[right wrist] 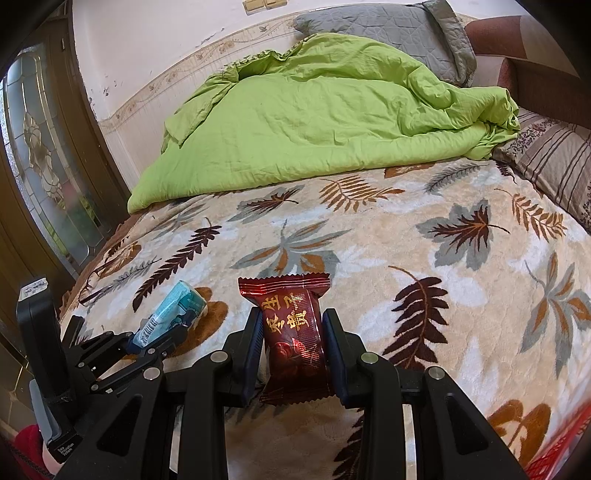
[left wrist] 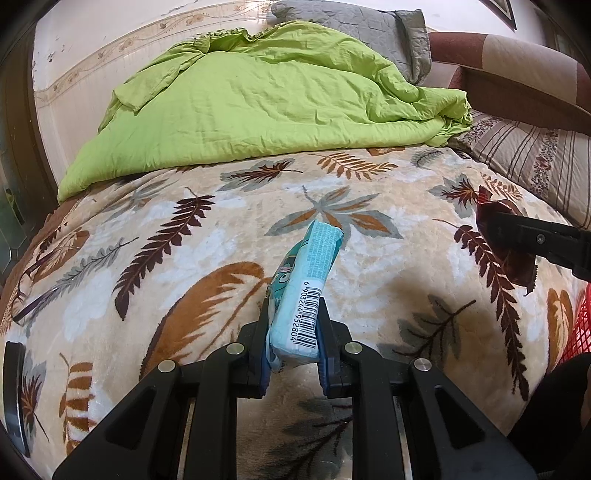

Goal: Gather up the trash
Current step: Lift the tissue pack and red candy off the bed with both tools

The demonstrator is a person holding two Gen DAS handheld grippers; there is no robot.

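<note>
1. Two pieces of trash are already gripped; the left hand-held gripper [left wrist: 293, 332] is clamped on a pale blue packet [left wrist: 306, 291], its blue pads pressing the packet's two long sides near the barcode end; the packet's long axis runs forward, away from the fingers, its far end lifted clear of the bed.
2. Closed likewise, the right hand-held gripper [right wrist: 293, 343] pinches a dark red snack wrapper [right wrist: 291, 332] across its width; the crimped top edge stands up beyond the fingertips.
3. Just left of the right one sits the left hand-held gripper, both low over the leaf-patterned blanket [right wrist: 424, 258].
4. My reading is that drop-off comes next; a red mesh basket [right wrist: 561, 454] shows at the lower right edge, nearer the right hand, so that wrapper probably goes first.
5. Further ahead lie a green quilt [right wrist: 314, 129] and pillows [right wrist: 388, 29].
6. Only a corner of the basket is visible; its opening is cut off; a pair of glasses [left wrist: 33, 280] far left is hard to make out.
</note>
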